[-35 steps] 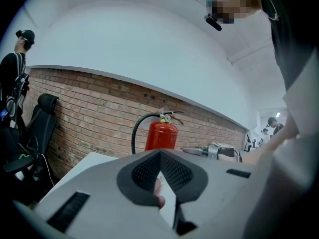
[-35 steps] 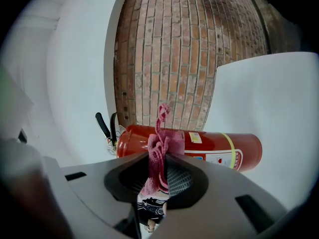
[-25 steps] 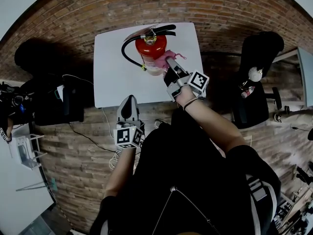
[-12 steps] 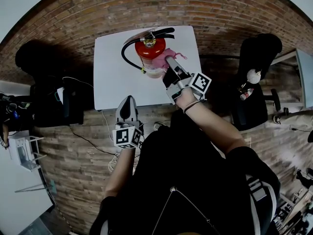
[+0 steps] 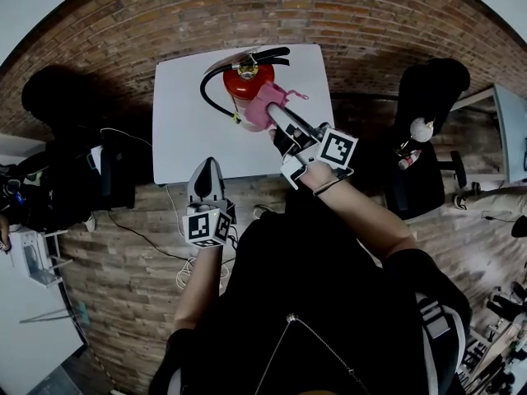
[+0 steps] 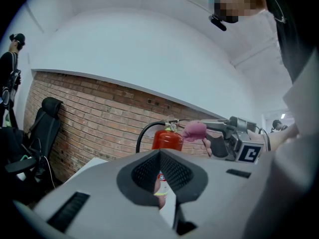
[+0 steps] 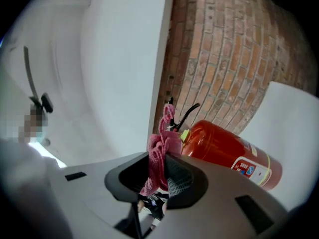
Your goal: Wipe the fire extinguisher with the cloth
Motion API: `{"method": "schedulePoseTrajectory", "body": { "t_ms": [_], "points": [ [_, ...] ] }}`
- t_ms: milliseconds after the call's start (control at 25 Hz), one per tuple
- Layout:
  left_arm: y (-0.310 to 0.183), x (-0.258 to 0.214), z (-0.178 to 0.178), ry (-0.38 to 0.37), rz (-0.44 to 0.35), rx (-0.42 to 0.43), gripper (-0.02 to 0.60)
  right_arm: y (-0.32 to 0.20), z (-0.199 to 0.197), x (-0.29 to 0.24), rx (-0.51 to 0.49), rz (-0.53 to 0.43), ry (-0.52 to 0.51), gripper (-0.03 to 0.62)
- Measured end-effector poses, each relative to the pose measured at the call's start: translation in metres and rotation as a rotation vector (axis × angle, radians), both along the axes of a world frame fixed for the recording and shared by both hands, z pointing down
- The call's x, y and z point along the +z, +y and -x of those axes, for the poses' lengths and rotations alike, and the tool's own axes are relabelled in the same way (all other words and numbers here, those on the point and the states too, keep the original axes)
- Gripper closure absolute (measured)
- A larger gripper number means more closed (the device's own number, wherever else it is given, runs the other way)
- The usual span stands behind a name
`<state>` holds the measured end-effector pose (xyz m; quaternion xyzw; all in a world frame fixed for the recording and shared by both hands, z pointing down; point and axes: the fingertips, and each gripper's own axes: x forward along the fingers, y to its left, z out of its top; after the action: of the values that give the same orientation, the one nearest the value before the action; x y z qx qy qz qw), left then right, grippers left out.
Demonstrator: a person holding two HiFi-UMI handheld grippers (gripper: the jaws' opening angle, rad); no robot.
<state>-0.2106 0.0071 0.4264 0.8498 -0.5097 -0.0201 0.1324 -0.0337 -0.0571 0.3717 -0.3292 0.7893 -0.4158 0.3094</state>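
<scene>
The extinguisher [image 5: 245, 85] stands upright on the white table [image 5: 181, 130], its black hose curving down its left side. The right gripper [image 5: 273, 112] has its jaws clamped on the pink cloth [image 5: 265, 104], which is pressed against the extinguisher's upper right side. The left gripper [image 5: 206, 167] hangs at the table's near edge, jaws together and empty.

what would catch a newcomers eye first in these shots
The red fire extinguisher standing upright on the white table draws the eye first. Next comes the pink cloth, pinched in the right gripper and held at the extinguisher's upper side. The left gripper hangs shut and empty by the table's near edge.
</scene>
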Motion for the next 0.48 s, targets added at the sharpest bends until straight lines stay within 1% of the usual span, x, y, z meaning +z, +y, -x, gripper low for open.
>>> {"method": "schedulePoseTrajectory", "body": {
  "t_ms": [120, 240, 320, 360, 400, 480],
  "points": [
    [-0.005, 0.001, 0.003, 0.013, 0.008, -0.038, 0.574, 0.010, 0.013, 0.004, -0.085, -0.049, 0.261, 0.500],
    [-0.014, 0.001, 0.007, 0.027, 0.023, -0.071, 0.574, 0.015, 0.024, 0.023, -0.173, -0.123, 0.611, 0.500],
    [-0.019, 0.001, 0.007, 0.034, 0.027, -0.086, 0.574, 0.018, 0.032, 0.045, -0.245, -0.186, 0.856, 0.500],
    [-0.020, 0.000, 0.007, 0.038, 0.027, -0.095, 0.574, 0.019, 0.036, 0.058, -0.286, -0.214, 0.959, 0.500],
    [-0.020, 0.000, 0.008, 0.041, 0.027, -0.104, 0.574, 0.021, 0.040, 0.071, -0.330, -0.236, 1.043, 0.500],
    [-0.020, 0.000, 0.010, 0.049, 0.029, -0.128, 0.574, 0.024, 0.048, 0.099, -0.419, -0.257, 1.162, 0.500]
  ]
}}
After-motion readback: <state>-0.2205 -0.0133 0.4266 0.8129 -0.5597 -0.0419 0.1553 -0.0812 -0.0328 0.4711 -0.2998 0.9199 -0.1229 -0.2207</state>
